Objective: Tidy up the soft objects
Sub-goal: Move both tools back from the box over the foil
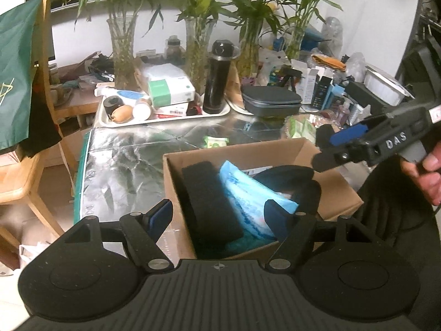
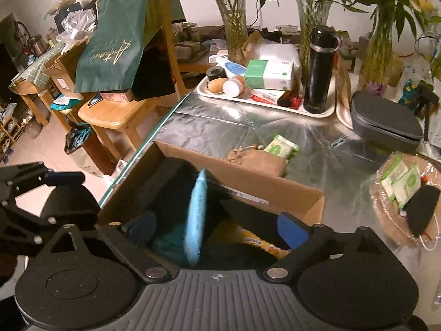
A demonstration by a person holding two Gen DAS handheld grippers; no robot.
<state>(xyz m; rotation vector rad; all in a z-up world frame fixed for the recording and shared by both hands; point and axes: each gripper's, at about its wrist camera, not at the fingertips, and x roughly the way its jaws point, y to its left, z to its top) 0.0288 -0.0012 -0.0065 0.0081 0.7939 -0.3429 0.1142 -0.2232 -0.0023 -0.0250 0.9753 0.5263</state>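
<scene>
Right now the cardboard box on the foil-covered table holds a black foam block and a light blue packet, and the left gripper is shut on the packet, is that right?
Not quite. The left gripper is open and holds nothing; its fingers stand apart above the cardboard box, as the left wrist view shows. The rest holds: the black foam block and light blue packet lie in the box on the foil-covered table.

"das" on the right gripper [image 1: 328, 149]

We saw a foil-covered bench [image 2: 248, 129] carrying a cardboard box [image 2: 248, 184], a white tray [image 2: 264, 103], a grey case [image 2: 386, 124] and a green wipes packet [image 2: 281, 144].
</scene>
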